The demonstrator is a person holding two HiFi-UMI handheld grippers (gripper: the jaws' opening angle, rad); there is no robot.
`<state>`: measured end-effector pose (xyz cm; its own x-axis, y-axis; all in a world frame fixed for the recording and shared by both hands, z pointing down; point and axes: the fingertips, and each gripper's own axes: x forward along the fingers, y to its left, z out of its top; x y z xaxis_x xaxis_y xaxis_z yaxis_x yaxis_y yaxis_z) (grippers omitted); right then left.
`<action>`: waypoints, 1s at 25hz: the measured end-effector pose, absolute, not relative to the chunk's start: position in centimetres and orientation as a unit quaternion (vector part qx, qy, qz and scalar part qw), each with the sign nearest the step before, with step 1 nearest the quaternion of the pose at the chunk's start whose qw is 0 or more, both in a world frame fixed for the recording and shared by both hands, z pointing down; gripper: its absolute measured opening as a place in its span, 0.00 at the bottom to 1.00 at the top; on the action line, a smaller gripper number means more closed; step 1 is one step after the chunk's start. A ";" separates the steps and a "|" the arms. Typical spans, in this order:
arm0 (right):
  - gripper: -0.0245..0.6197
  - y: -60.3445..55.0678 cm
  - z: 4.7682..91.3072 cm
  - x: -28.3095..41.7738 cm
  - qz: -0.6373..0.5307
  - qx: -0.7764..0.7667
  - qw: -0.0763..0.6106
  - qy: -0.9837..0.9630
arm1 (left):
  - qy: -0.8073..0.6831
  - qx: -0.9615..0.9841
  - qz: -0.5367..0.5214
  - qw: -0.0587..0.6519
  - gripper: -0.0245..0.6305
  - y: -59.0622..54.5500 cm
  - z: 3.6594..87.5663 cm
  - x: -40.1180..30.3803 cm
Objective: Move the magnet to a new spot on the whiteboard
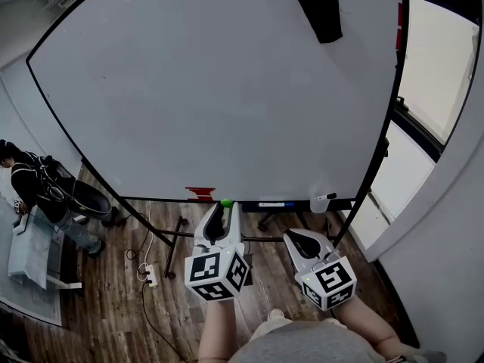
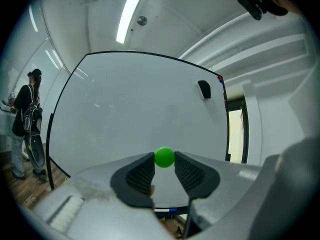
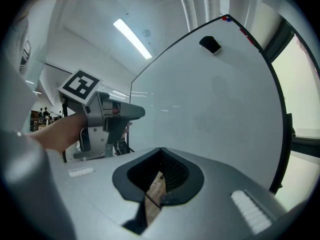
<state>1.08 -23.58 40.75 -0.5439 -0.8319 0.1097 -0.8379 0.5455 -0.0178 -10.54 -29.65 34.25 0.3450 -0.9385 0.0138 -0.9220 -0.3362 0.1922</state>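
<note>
– Whiteboard fills the head view, folks: white, black-framed, on a wheeled stand over a wooden floor. What else have you got?

– Person standing off at the board's left edge, well apart from the action. Then the two tools, low in the head view, side by side, marker cubes toward the camera.

– Take me through them.

– Left hand-held gripper points at the bottom edge of the board, held about level. Right hand-held gripper sits just beside it, jaws pressed together at the tips with nothing between them.

– And up top on the board?

– Black eraser, stuck near the upper right corner, far from both tools. Down on the ledge there's a small red item and a blue marker.

– Now the star of the show!

– Magnet, a little green ball, and it's pinched right at the tips of the left tool's jaws, pads on either side. It sits in front of the lower part of the board, just above the ledge. Whether it touches the board, I can't tell.
</note>
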 end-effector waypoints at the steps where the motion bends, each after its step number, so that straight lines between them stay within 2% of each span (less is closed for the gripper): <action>1: 0.04 -23.9 40.7 1.1 0.033 0.479 0.044 -0.876 | -0.566 0.819 -0.049 0.082 0.24 -30.1 34.1 -10.3; 25: 0.04 -27.4 41.2 5.5 0.025 0.603 0.043 -0.796 | -0.443 0.896 -0.033 0.018 0.24 -39.7 29.6 0.3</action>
